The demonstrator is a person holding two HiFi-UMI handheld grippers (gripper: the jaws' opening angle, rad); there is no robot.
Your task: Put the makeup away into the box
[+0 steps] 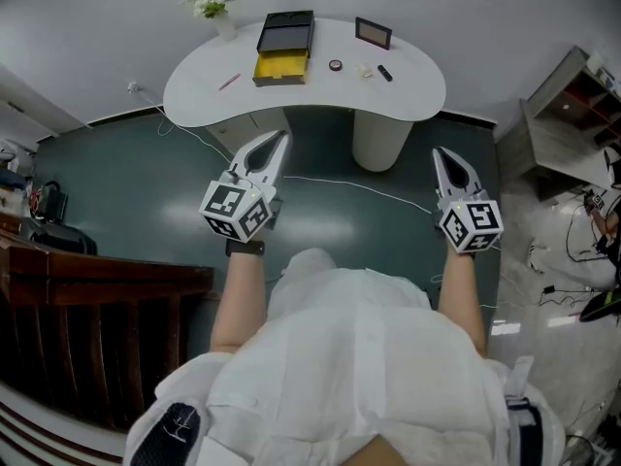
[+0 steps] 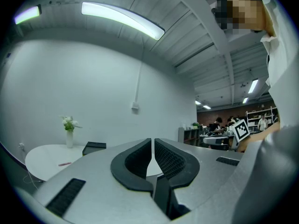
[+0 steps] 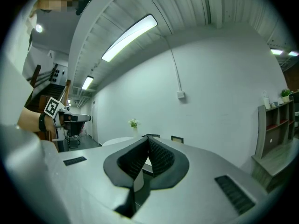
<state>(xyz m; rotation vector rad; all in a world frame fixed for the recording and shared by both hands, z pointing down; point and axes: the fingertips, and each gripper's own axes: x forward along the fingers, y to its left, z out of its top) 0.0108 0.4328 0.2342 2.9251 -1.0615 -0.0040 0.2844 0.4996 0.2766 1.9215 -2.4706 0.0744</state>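
While the person stands well short of the table (image 1: 194, 93), left tongs (image 1: 282, 136) and right tongs (image 1: 439, 151) are both pinched together, empty, pointing at it, since makeup (image 1: 385, 73) lies loose there beside the open box (image 1: 284, 47).

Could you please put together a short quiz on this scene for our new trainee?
1. True or false: the box on the table is closed.
2. The inside of the box is: A red, B yellow, C blue.
3. What do the left gripper and the right gripper hold?
Key: 1 false, it stands open; 2 B; 3 nothing, both are shut and empty.
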